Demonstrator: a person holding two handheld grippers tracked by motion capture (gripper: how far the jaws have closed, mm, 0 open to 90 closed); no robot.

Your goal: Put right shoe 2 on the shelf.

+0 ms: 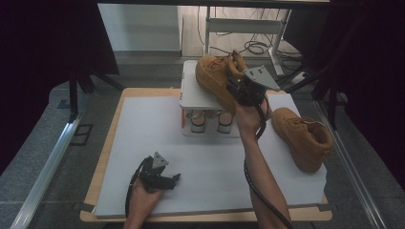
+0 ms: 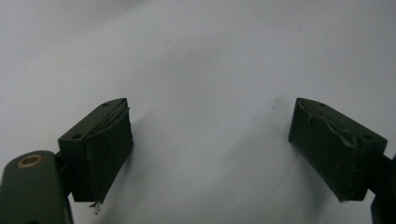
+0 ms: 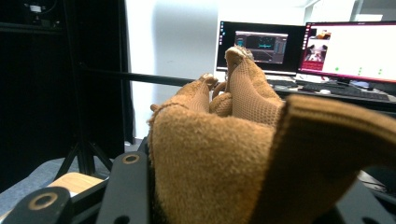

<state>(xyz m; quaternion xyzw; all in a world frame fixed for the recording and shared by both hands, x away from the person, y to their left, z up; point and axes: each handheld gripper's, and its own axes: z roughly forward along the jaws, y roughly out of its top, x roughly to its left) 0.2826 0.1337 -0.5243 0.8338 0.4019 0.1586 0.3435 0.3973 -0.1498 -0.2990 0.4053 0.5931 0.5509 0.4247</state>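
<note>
The right gripper [image 1: 237,86] pinches the collar of a tan boot [image 1: 217,78] and holds it over the white shoe rack [image 1: 193,93] at the table's far edge. The boot's long axis runs from the gripper toward the rack's far left, toe leading. The second boot [image 1: 303,138] lies near the right edge, closer to the right hand. The left gripper [image 1: 165,180] rests on the table, its jaws spread and empty

The high view is dim, its side edges nearly black, with soft light on the white mat [image 1: 143,143]. Beneath the left gripper [image 2: 210,140] the mat looks bright, with faint soft shadows beside each jaw. Beyond the right gripper [image 3: 224,205], glowing monitors [image 3: 350,51] glare, and the boot [image 3: 219,149] up close blurs.
</note>
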